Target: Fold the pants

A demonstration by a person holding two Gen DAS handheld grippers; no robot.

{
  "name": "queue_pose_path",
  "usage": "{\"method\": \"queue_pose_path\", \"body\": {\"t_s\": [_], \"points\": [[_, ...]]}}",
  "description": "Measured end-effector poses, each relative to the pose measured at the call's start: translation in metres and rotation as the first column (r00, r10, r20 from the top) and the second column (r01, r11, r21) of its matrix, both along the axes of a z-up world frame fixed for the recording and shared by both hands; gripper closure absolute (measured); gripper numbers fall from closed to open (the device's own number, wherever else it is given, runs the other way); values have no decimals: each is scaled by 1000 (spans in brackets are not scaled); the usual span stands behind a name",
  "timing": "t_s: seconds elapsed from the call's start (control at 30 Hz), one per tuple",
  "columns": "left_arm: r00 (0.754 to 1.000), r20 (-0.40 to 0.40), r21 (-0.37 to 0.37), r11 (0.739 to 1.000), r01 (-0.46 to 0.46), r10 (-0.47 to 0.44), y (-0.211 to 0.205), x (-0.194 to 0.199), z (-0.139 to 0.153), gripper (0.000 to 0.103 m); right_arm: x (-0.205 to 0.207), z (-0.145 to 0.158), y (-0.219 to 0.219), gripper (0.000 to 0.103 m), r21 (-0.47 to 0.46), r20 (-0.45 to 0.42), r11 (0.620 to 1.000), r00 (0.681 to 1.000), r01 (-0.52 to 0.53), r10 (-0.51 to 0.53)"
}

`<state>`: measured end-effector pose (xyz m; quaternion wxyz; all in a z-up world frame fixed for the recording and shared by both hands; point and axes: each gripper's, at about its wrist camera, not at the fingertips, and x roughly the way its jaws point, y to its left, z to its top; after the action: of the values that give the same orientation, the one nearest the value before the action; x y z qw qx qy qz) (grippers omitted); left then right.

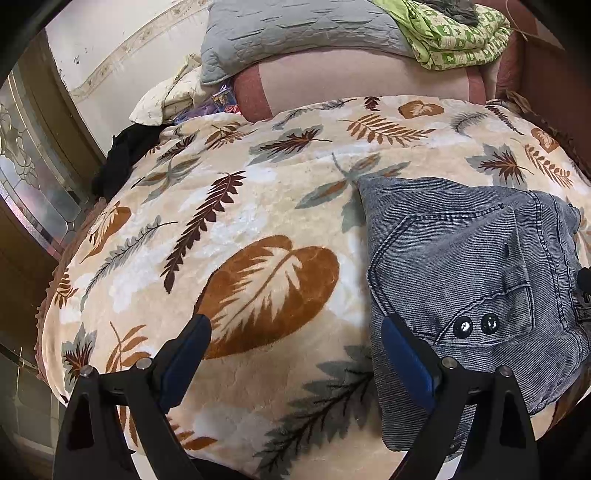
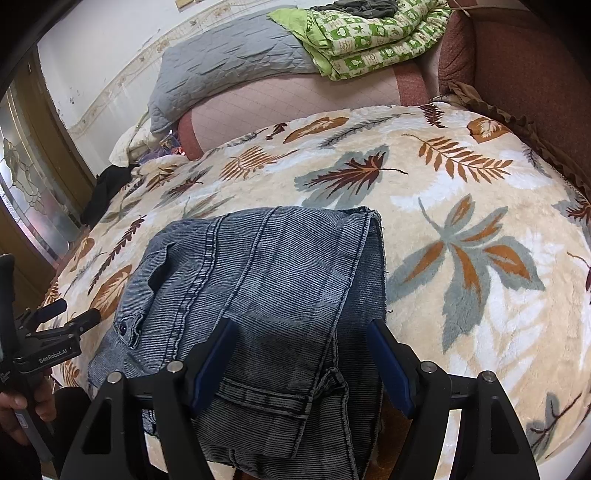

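Left tool [image 2: 70, 314] marked "GenRobot.AI", jaws apart, beside folded pants [image 2: 258, 288]

This is a bedroom in a home. A bed [image 2: 480, 229] fills both views, covered by a plush cream blanket [image 1: 258, 206] printed with brown and grey leaves. At its far end a grey quilted pillow [image 1: 295, 33] and a green-and-white patterned quilt [image 2: 369, 40] lie piled on pink bedding [image 1: 351, 77]. Loose clothes [image 1: 122, 155] sit heaped at the far left edge. A padded reddish headboard [image 2: 517, 66] stands to the right, and a wooden door with patterned glass [image 2: 22, 184] to the left.
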<state>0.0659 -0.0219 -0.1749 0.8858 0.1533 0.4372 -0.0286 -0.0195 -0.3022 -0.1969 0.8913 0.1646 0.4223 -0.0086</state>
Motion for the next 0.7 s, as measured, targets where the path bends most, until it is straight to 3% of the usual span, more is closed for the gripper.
{"method": "queue_pose_path", "body": {"t_s": [0.7], "points": [[1000, -6, -9, 1000, 5, -5, 1, 0, -2, 10, -2, 1, -6, 27, 3, 5, 1000, 1000, 14, -14]]}}
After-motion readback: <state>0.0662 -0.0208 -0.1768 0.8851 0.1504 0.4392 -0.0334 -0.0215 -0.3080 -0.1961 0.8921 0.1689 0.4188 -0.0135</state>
